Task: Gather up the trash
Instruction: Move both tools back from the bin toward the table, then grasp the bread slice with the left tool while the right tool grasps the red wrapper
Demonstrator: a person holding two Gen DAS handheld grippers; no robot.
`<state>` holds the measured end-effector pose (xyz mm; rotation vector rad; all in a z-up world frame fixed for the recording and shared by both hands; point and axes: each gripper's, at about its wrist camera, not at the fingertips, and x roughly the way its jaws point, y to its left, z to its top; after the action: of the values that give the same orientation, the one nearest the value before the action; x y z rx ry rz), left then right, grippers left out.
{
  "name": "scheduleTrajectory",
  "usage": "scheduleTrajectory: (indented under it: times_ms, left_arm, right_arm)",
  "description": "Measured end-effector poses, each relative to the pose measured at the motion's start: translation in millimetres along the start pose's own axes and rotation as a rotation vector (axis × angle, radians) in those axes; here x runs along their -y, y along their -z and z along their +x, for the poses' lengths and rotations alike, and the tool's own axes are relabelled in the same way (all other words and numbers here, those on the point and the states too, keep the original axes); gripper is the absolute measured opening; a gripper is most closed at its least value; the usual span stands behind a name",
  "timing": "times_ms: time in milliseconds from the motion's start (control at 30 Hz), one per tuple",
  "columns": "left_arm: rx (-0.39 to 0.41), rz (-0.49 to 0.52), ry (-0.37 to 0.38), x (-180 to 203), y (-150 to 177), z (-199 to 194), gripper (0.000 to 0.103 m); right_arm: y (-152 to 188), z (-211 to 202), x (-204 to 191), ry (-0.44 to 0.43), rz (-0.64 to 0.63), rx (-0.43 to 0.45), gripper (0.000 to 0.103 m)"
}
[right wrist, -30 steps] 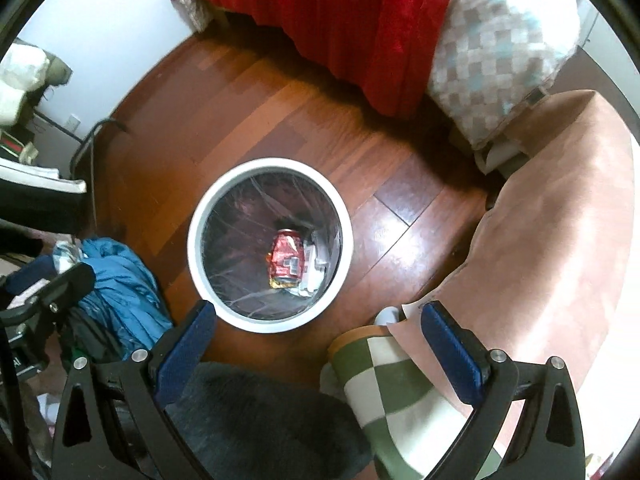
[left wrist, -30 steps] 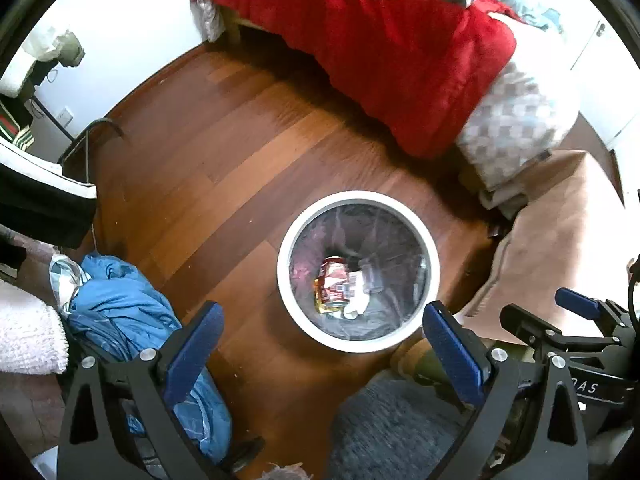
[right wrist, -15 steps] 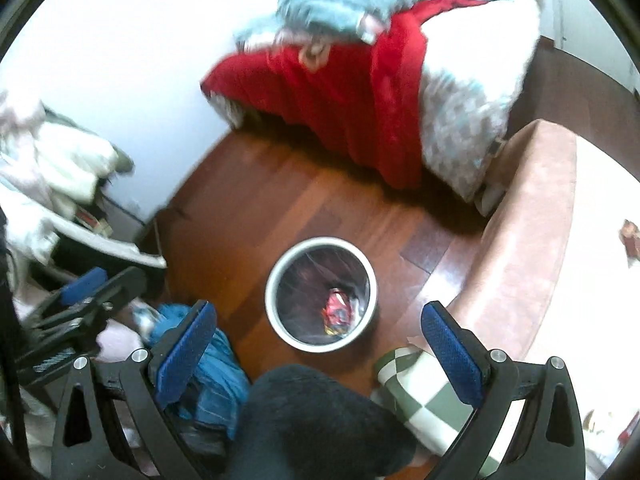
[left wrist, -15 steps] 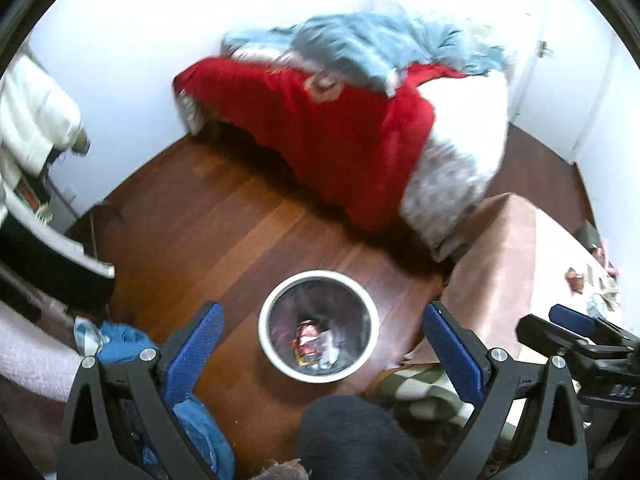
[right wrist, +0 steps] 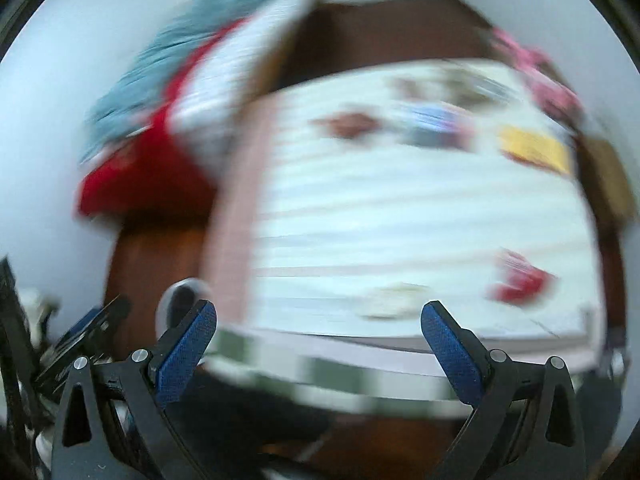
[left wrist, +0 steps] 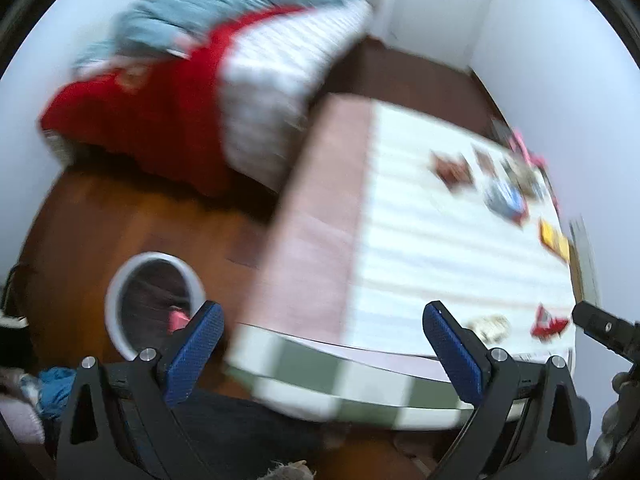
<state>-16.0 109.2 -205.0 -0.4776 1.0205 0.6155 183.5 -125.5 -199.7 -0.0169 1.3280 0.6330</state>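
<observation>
Gaping wide and empty, the left gripper [left wrist: 322, 332] and right gripper [right wrist: 319, 330] faced the desk [left wrist: 420, 240]. A red wrapper [left wrist: 550, 322] lay near its front right corner, probably light and crinkly; pinching one edge looked best.

From above the room, the left wrist camera looked down between its own wide-set blue-padded fingers [left wrist: 194, 344] at a white-topped table with pink cloth sides [left wrist: 420, 240], with a round white waste bin [left wrist: 116, 292] low on the left over dark wooden flooring [left wrist: 80, 216]. The right wrist camera faced the same table [right wrist: 400, 220] from a nearer, lower angle, heavily blurred, its blue fingers [right wrist: 186, 346] framing the near edge. Both views shared the tabletop's scattered wrappers, the bed draped in a red blanket [left wrist: 132, 120] [right wrist: 140, 184] at upper left, and the bin.
</observation>
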Motion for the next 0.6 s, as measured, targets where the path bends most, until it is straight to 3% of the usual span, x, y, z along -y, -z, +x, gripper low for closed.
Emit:
scheduleTrajectory:
  times_ms: [100, 200, 267, 367, 433, 500, 533, 567, 600]
  left_arm:
    - [-0.075, 0.042, 0.047, 54, 3, 39, 0.101]
    - [-0.17, 0.075, 0.11, 100, 10, 77, 0.101]
    - [-0.217, 0.098, 0.146, 123, 15, 95, 0.099]
    - [-0.273, 0.135, 0.167, 148, 23, 116, 0.079]
    - [-0.3, 0.144, 0.166, 158, 25, 127, 0.056]
    - [-0.269, 0.16, 0.143, 167, 23, 126, 0.053]
    - [-0.272, 0.171, 0.138, 172, 22, 127, 0.041]
    - [-0.268, 0.176, 0.12, 174, 21, 127, 0.039]
    - [-0.26, 0.179, 0.117, 177, 20, 126, 0.03]
  right_arm:
    - [-5, 14, 71, 0.046, 0.11, -0.028, 0.101]
    - [-12, 29, 108, 0.073, 0.149, -0.049, 0.086]
    - [-14, 40, 126, 0.064, 0.169, -0.062, 0.086]
    - [-18, 48, 139, 0.057, 0.17, -0.065, 0.084]
    - [-19, 53, 143, 0.044, 0.172, -0.069, 0.081]
    - [-26, 63, 146, 0.042, 0.167, -0.081, 0.077]
    - [-28, 69, 147, 0.038, 0.168, -0.084, 0.076]
    - [-30, 75, 147, 0.035, 0.166, -0.09, 0.073]
    - [-31, 79, 146, 0.039, 0.163, -0.099, 0.069]
